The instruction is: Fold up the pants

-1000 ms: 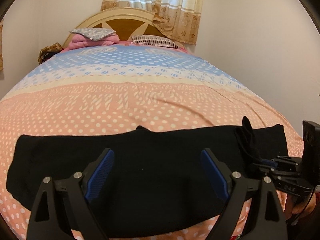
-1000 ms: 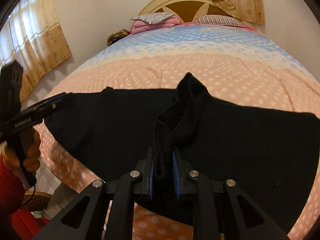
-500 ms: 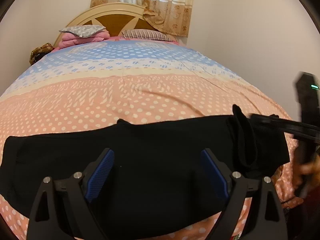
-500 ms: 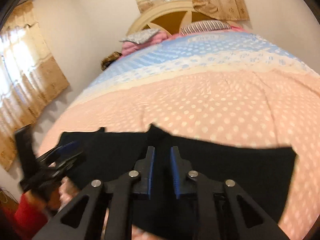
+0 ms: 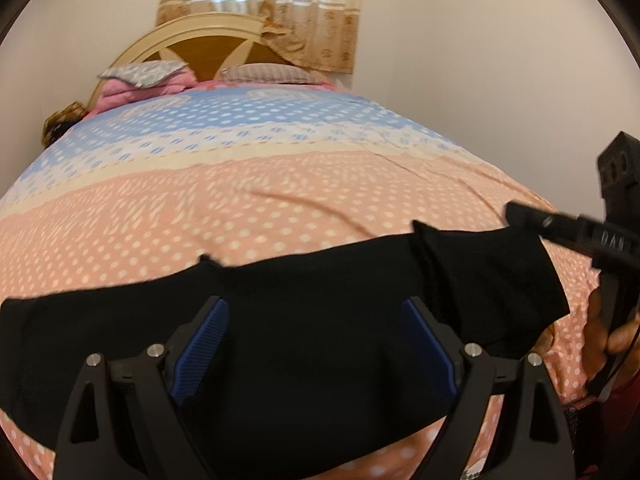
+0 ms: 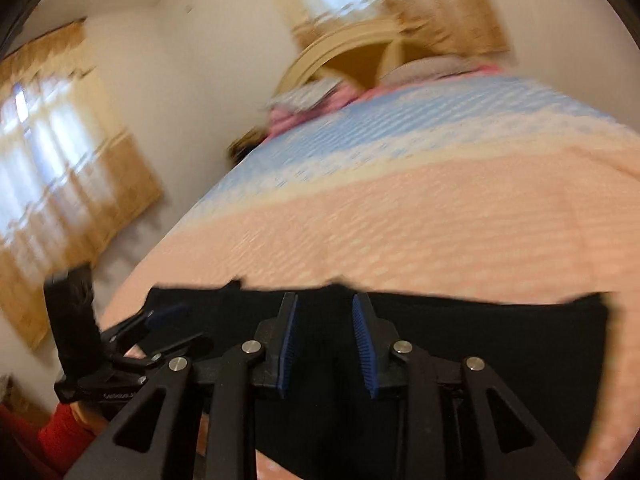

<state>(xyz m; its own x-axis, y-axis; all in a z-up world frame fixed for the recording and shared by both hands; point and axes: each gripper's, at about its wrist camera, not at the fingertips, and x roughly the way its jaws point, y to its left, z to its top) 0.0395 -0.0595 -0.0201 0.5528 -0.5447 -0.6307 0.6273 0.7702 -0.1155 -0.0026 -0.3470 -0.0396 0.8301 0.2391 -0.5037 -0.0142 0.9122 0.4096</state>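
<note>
Black pants (image 5: 304, 332) lie flat in a wide band across the near edge of the bed, with a raised fold (image 5: 480, 276) near their right end. My left gripper (image 5: 316, 344) is open and empty just above their middle. My right gripper (image 6: 326, 336) is open with a narrow gap, empty, lifted above the pants (image 6: 480, 344). It also shows at the right of the left wrist view (image 5: 520, 218). The right wrist view is blurred.
The bed (image 5: 280, 184) has a dotted pink, cream and blue cover. Pillows (image 5: 144, 76) and a headboard (image 5: 208, 36) are at the far end. A curtained window (image 6: 60, 168) is on the left wall. The left gripper shows in the right wrist view (image 6: 160, 328).
My right gripper let go of the pinched fold of the pants, opened a little and lifted away. The fold has dropped lower. My left gripper stayed open over the pants.
</note>
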